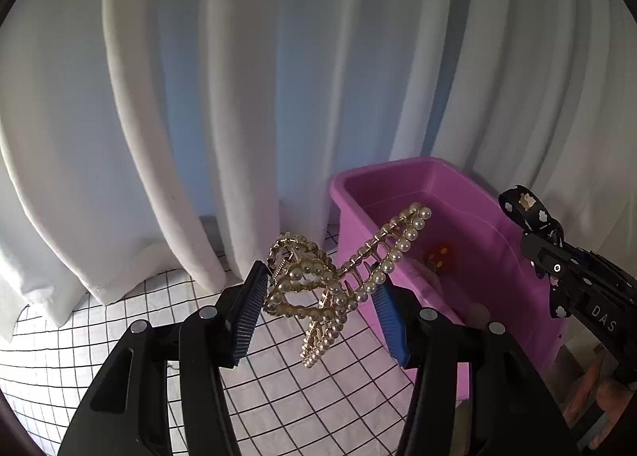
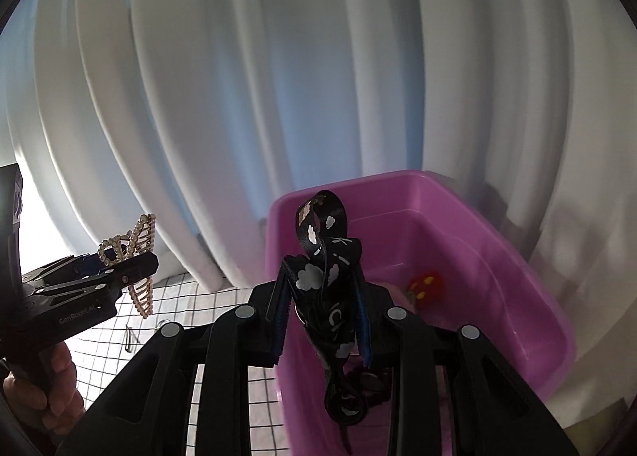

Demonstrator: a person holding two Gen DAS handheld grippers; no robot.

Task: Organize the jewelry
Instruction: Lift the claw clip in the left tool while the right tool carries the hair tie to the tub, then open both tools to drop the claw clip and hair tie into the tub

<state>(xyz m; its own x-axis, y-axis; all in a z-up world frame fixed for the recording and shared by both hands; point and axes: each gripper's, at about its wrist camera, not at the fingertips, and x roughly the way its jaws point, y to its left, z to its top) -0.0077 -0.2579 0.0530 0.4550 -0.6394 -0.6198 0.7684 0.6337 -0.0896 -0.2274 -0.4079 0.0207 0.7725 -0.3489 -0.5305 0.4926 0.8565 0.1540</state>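
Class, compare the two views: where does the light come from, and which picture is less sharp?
Left wrist view: daylight glows through the white curtain, and the pearl hair clip looks crisp. Right wrist view: same backlight, the curtain and pink bin slightly smeared, the black ribbon dark. Both bend straight lines.

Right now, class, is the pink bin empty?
No. A red item lies on the bin floor.
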